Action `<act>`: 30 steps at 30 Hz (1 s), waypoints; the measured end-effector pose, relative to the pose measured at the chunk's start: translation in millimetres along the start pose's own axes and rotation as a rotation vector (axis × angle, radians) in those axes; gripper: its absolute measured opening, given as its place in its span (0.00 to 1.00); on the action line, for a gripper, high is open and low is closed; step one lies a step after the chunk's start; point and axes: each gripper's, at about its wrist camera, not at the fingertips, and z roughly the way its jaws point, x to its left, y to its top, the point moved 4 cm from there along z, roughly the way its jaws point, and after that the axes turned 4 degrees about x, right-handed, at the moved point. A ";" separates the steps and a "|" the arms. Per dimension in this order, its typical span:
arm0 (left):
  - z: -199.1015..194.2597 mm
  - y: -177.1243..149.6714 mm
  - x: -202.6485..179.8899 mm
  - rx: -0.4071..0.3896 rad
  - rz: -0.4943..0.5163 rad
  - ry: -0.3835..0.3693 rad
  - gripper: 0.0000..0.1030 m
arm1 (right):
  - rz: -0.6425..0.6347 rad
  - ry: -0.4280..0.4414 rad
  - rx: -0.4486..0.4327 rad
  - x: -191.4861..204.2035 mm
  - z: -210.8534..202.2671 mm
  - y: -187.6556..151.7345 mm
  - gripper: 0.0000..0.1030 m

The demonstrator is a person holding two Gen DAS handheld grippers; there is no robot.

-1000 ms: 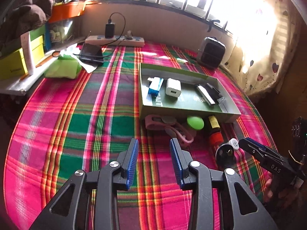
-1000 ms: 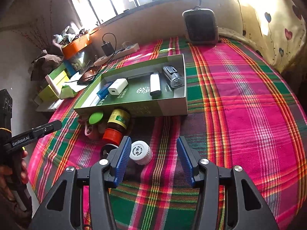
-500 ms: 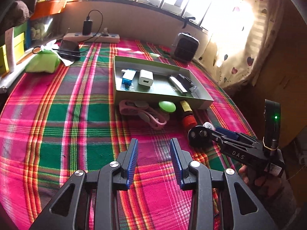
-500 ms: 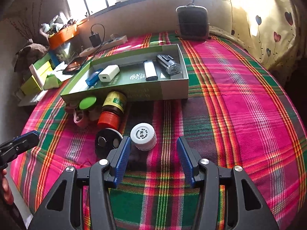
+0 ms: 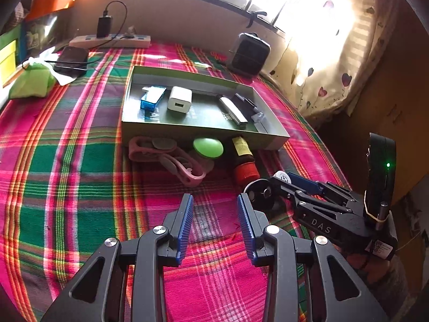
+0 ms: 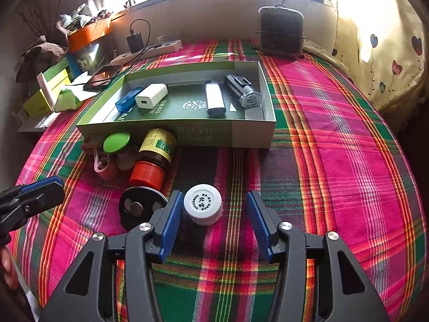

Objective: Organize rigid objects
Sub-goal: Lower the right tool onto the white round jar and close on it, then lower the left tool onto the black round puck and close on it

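A white-capped small bottle (image 6: 203, 206) stands on the plaid cloth between the fingers of my right gripper (image 6: 214, 196). Its jaws are closing; the left pad is close to the bottle, the right pad still apart. A black round disc (image 6: 139, 209) lies just left of it, then a brown bottle with a red cap (image 6: 154, 158), a green lid (image 6: 116, 141) and a pink strap (image 5: 166, 158) in front of the green box (image 6: 252, 134). In the box lie a blue stick, a white charger, a white lighter and a black lamp. My left gripper (image 5: 214, 201) is open over bare cloth.
A black fan (image 6: 281, 35) stands at the back by the window. A power strip (image 6: 150, 51), a phone (image 5: 71, 59) and a green pouch (image 5: 32, 83) lie at the back left. A curtain (image 6: 388, 53) hangs on the right.
My right gripper has come forward, so the white bottle now sits between its fingers, which have narrowed a little. My left gripper has swung toward the objects and dropped slightly.
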 end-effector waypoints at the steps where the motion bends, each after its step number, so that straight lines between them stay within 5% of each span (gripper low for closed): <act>1: 3.4 0.3 -2.9 0.007 0.004 0.003 0.32 | 0.000 0.003 -0.001 -1.4 -0.6 -0.3 0.46; 3: 9.8 0.2 -7.2 0.024 0.011 0.006 0.32 | 0.006 0.005 -0.003 -5.8 -1.6 -0.7 0.29; 8: 22.5 3.6 -18.3 0.041 0.015 -0.011 0.32 | 0.055 0.057 -0.012 -19.2 -6.0 -4.6 0.29; 14: 37.4 4.8 -32.8 0.065 0.053 0.013 0.39 | 0.027 -0.050 -0.021 -33.3 -15.2 -16.1 0.28; 30: 55.7 8.6 -49.0 0.078 0.100 0.085 0.41 | 0.021 -0.040 -0.041 -43.2 -21.0 -22.9 0.28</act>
